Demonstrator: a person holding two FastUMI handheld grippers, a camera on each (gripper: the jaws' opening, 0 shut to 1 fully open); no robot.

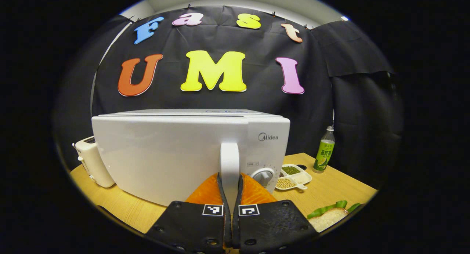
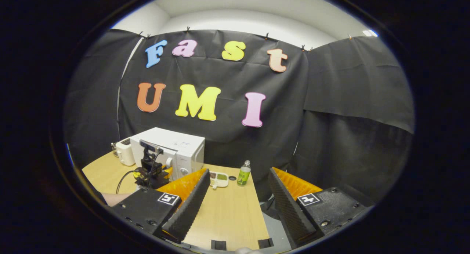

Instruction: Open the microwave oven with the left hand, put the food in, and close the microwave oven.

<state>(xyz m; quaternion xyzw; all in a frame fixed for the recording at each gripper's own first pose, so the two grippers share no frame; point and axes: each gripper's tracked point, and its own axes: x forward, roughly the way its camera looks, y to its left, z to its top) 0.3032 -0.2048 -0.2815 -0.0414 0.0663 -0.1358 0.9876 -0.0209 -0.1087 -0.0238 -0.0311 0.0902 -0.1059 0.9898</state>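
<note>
The left gripper (image 1: 231, 180) was apparently clamped on the microwave's (image 1: 176, 151) upright handle (image 1: 230, 162); the right gripper (image 2: 235, 195) hung released, well apart from the microwave.

1 microwave (image 1: 176, 155), 1 toaster (image 1: 93, 160), 1 bottle (image 1: 324, 155), 1 divided dish (image 1: 293, 177), 1 sandwich (image 1: 330, 214)
</note>
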